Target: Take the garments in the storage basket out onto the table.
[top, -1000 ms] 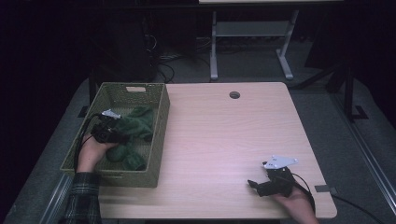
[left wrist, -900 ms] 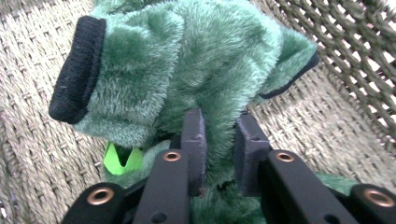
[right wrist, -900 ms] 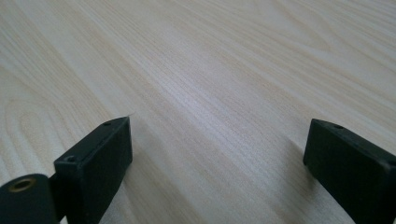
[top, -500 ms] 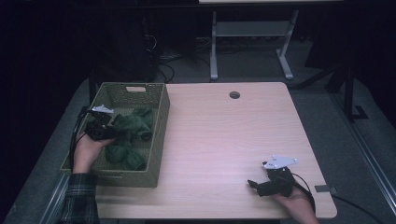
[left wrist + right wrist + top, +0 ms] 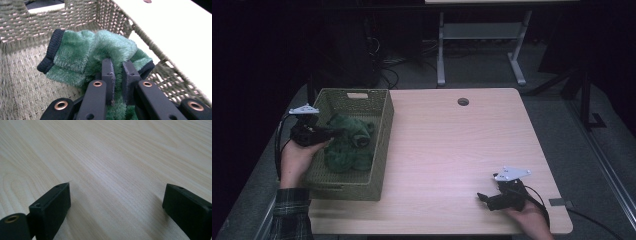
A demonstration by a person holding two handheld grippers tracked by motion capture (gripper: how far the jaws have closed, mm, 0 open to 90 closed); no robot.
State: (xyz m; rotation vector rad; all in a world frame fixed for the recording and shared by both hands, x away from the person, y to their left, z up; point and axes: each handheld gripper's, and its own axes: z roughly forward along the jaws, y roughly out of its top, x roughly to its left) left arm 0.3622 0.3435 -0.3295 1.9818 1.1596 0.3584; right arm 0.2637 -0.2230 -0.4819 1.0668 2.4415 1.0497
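A woven olive basket (image 5: 380, 150) stands on the left of the wooden table (image 5: 452, 145). Inside it lies a fuzzy green cloth (image 5: 349, 150) with a dark ribbed cuff. My left gripper (image 5: 333, 133) reaches into the basket from its left side. Its jaws have just been closing, and the pads now pinch a fold of the green cloth (image 5: 75, 57) between them, left gripper (image 5: 117, 62), raising it off the basket floor (image 5: 22, 75). My right gripper (image 5: 482, 197) rests low at the table's front right, jaws wide apart over bare wood, right gripper (image 5: 116, 195).
A round cable hole (image 5: 463, 101) sits near the table's far edge. Beyond the table stand a metal desk frame (image 5: 477, 45) and cables on the dark floor. The basket's tall walls (image 5: 120, 20) surround the cloth.
The left hand has risen and drawn toward the basket's left side, pulling the green cloth up with it. The right hand has stayed put.
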